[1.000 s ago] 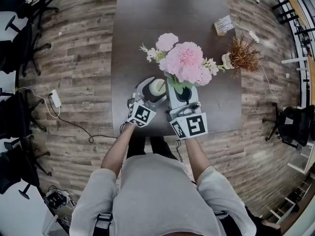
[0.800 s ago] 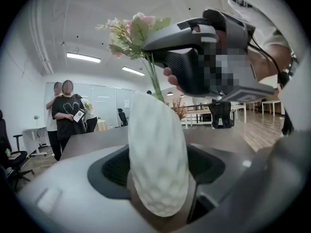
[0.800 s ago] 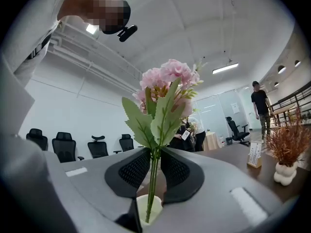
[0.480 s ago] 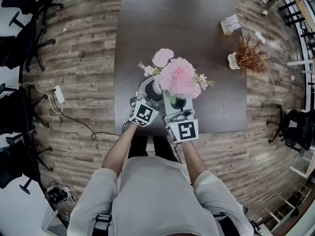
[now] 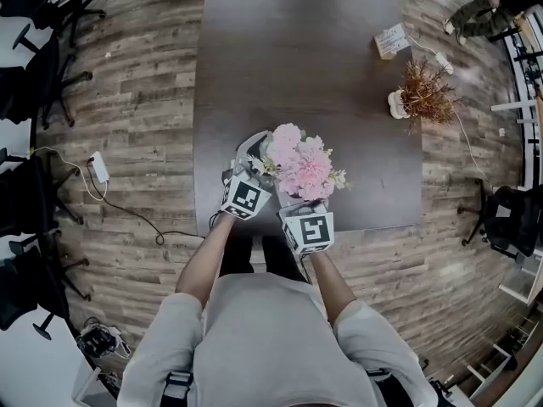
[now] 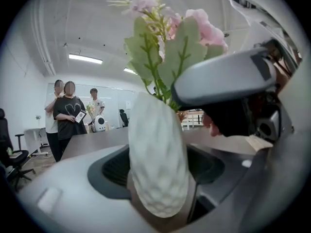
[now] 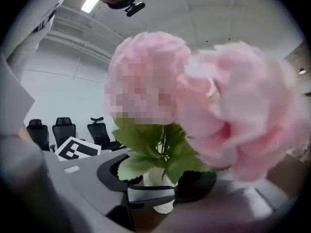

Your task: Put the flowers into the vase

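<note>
Flowers (image 5: 299, 164): pink bunch, stems set in the white vase (image 6: 158, 164), at the near edge of the dark surface (image 5: 297, 58). Your left hand-held gripper (image 5: 257, 153): clenched on the vase body. Your right hand-held gripper (image 7: 163, 181): jaws opening, leafy stems between them. Dried plant (image 5: 422, 94): far right.

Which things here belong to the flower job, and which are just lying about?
Job: flowers; vase; left gripper, shut on the vase; right gripper, jaws opening round the flowers.
Lying about: dried plant; box; power strip on the floor; chairs.
</note>
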